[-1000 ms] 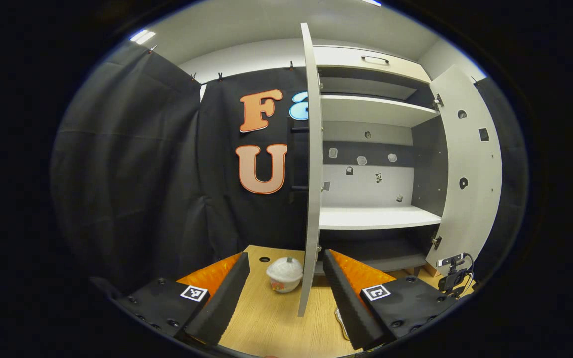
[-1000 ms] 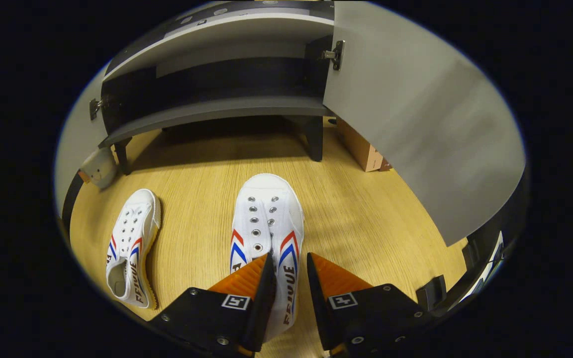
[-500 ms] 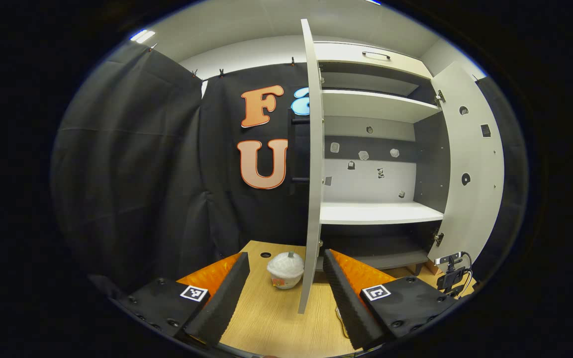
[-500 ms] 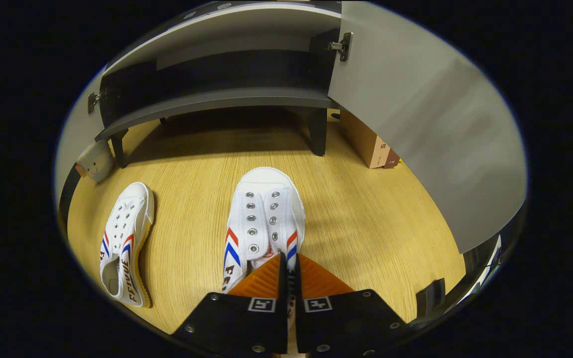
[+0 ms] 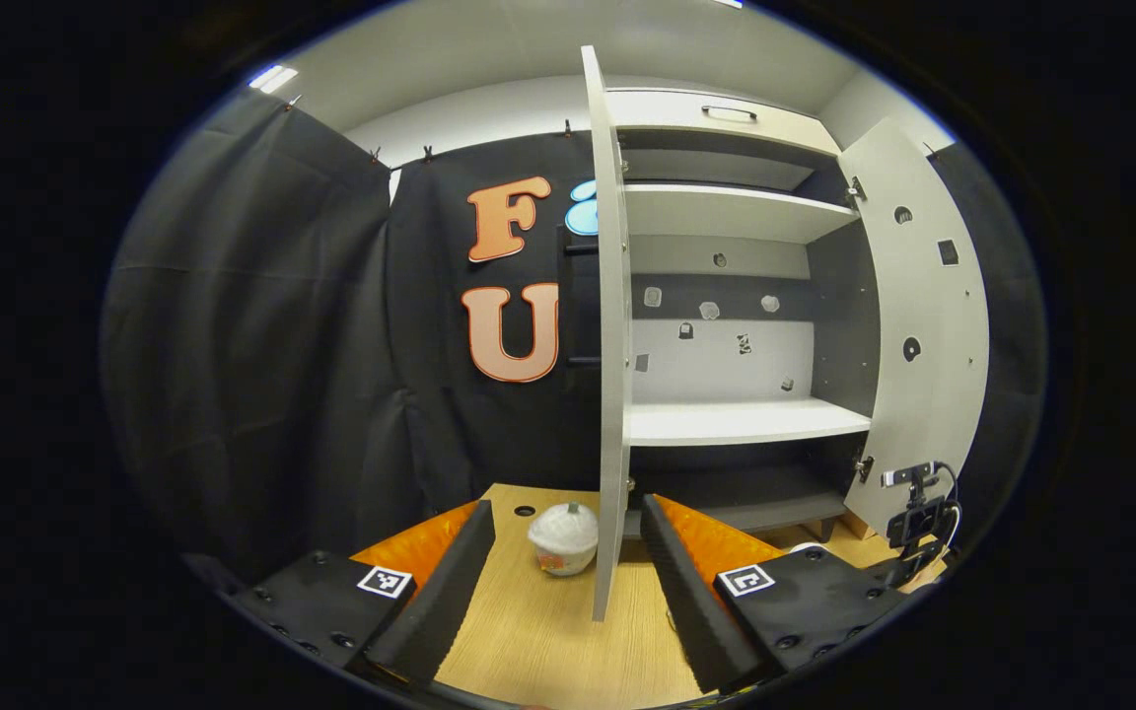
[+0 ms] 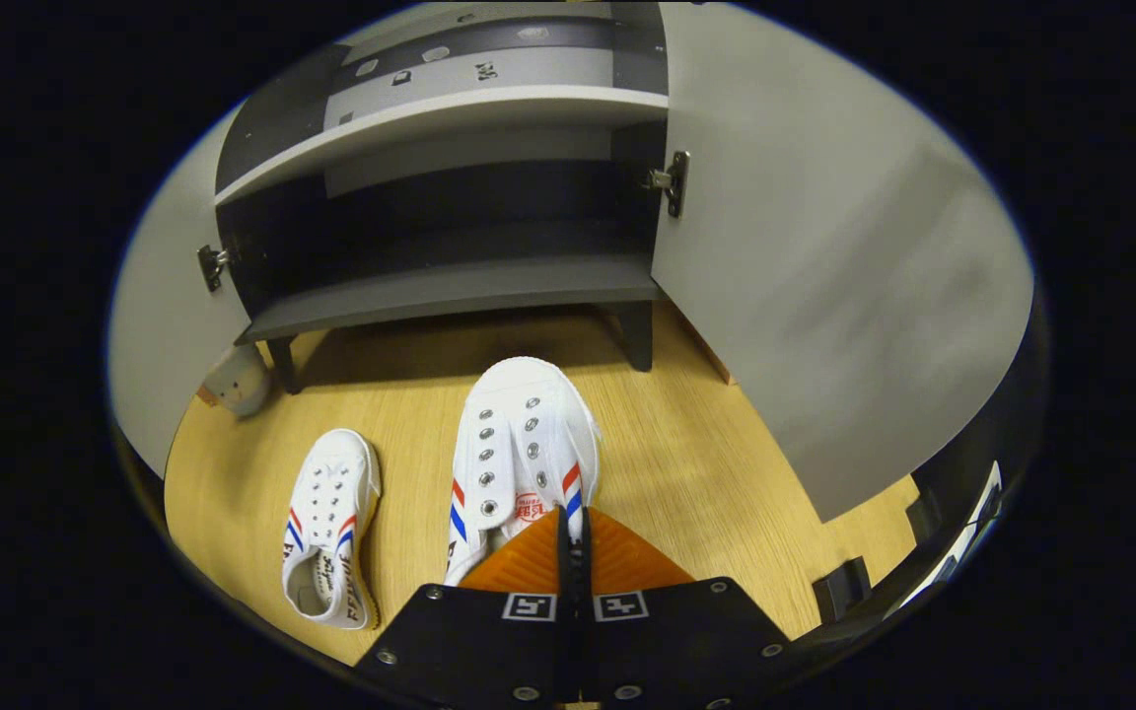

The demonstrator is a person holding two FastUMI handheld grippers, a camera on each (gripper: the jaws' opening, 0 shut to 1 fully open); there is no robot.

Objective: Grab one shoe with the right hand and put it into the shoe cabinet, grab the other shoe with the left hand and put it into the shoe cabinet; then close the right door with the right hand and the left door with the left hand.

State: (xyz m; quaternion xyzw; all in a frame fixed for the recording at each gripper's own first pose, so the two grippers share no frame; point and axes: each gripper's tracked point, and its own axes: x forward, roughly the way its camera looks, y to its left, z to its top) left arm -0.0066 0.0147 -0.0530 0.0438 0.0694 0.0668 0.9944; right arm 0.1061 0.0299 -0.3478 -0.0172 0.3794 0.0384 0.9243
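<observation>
Jaws on shoe (image 6: 527, 444) (toe forward)

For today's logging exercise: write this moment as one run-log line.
right gripper: shut on shoe | left gripper: open, idle | second shoe: on floor | cabinet doors: open

two shoes (image 6: 527, 449) side by side — before cabinet (image 6: 450, 296)

Wood floor (image 6: 696, 463) carries 1 shoe (image 6: 329, 528) lying left; the cabinet (image 6: 450, 296) stands on legs at its far side; a small round pot (image 5: 562, 538) sits by the left door (image 5: 609, 394).
</observation>
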